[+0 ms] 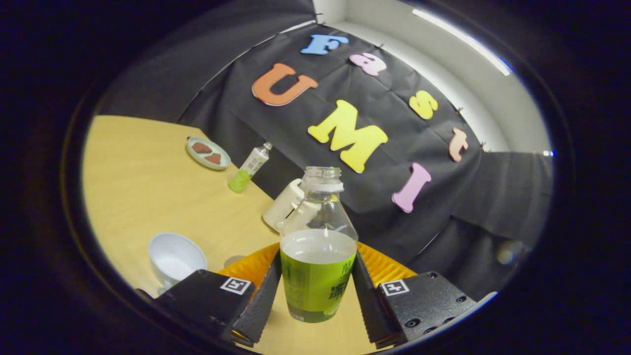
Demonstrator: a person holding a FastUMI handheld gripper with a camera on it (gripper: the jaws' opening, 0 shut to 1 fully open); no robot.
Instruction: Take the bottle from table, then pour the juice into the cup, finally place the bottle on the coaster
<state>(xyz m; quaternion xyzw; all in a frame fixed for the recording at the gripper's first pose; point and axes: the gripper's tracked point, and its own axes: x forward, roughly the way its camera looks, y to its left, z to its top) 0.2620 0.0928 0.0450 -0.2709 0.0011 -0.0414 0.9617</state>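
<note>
Bottle (318, 256) stands clamped upright between the jaws.

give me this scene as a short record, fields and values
bottle: open, no cap, partly full, green label, between the fingers
gripper: a finger on each side of the bottle, seemingly pressing it
lift: bottle base seems clear of the table
cup: white, empty, on the table beside the gripper
second bottle: small, green liquid, far on the table near the wall
dish: two brownish pieces on it, beyond the small bottle
cream object: behind the held bottle, cannot tell what it is
orange ridged item: behind the fingers, maybe the coaster
</note>
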